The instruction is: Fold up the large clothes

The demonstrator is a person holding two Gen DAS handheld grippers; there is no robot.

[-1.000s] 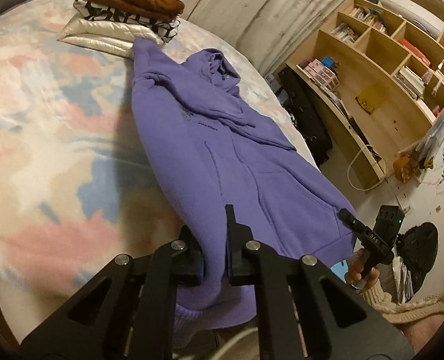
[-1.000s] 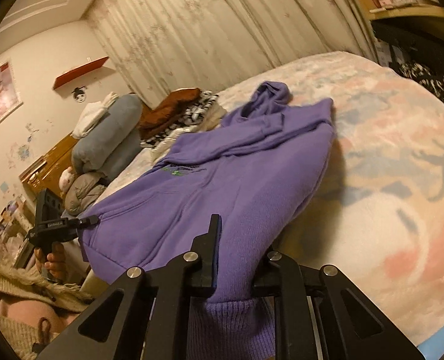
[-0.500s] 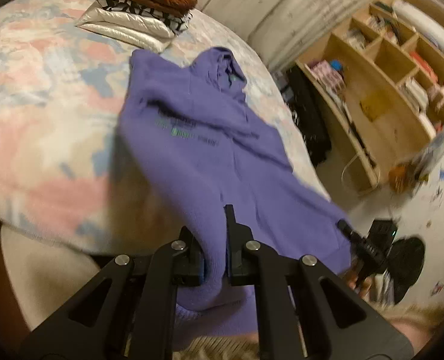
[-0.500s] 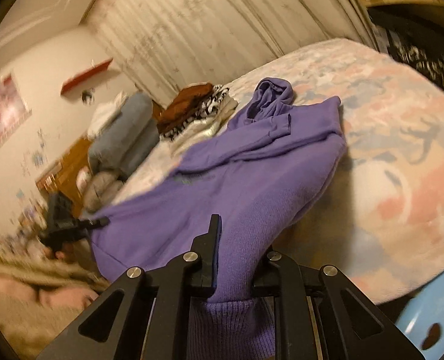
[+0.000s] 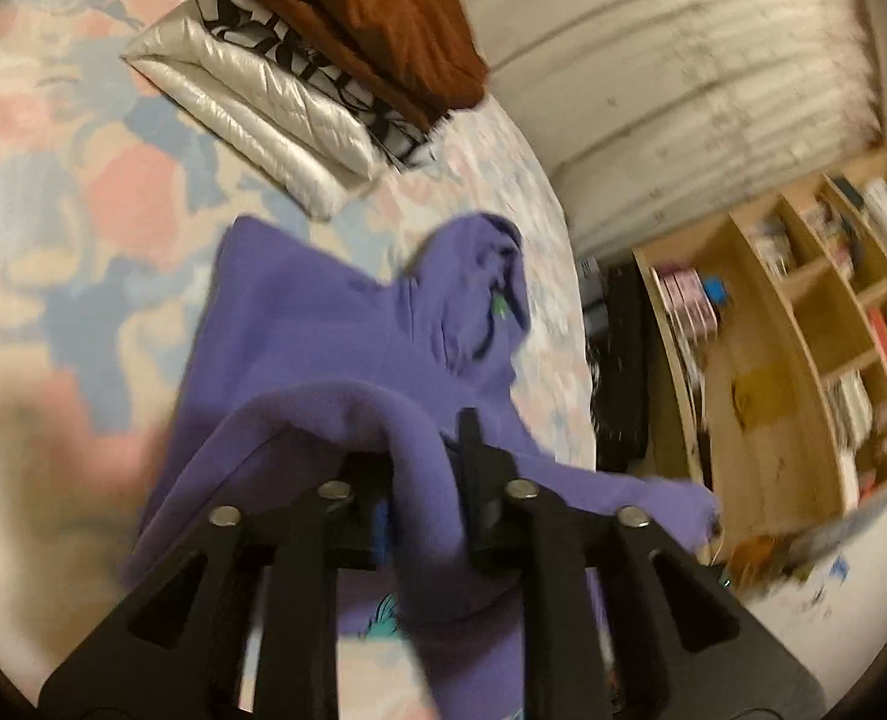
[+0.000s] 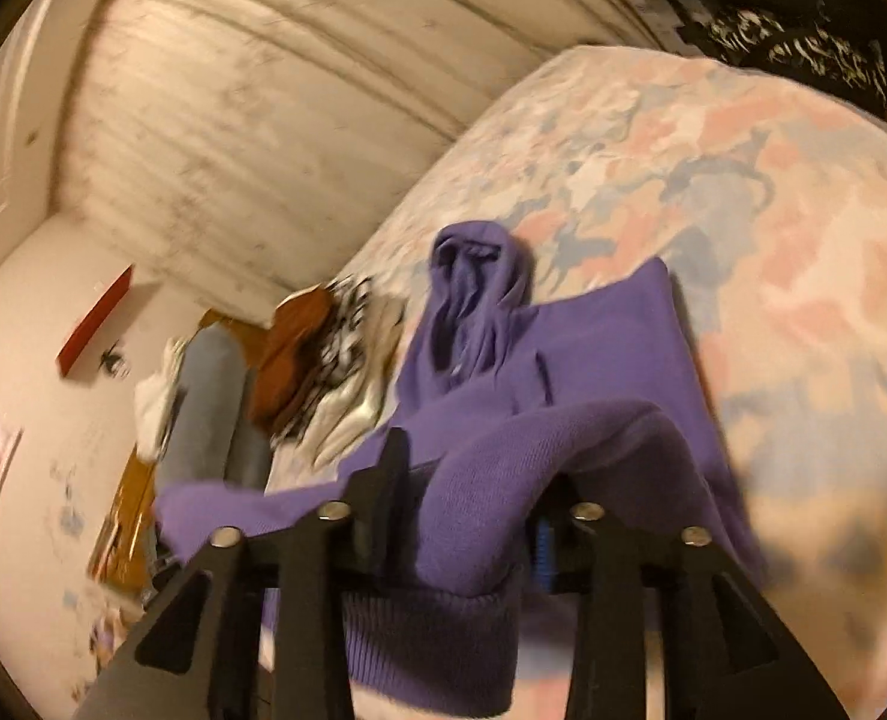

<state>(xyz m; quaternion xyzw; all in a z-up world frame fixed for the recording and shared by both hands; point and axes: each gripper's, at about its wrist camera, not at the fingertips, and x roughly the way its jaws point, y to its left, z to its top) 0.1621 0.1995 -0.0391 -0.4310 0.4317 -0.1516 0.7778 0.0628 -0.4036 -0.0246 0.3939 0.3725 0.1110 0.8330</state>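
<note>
The left tongs are seen pressed together on a thick fold of the purple hoodie, the fabric bunched between the two fingers and spilling below them. The right tongs are likewise clamped on the hoodie, at its ribbed hem band, which hangs beneath the fingers.

Both held portions are lifted clear of the bed. The rest of the garment is observed lying on the patterned bedspread directly ahead of both tongs, its long axis running away from them: hem nearest, hood farthest. In the right wrist view the hood is again at the far end, resting on the bed.

Neither hand is judged markedly nearer to the hood; the two grips appear to sit at opposite ends of the hem edge. The coming move is judged to be a carry of the hem forward along that axis toward the hood, so that the body is halved.

A stack of folded clothes is noted beyond the hood, apart from it. A wooden shelf unit stands beside the bed. Both views are motion-blurred.
</note>
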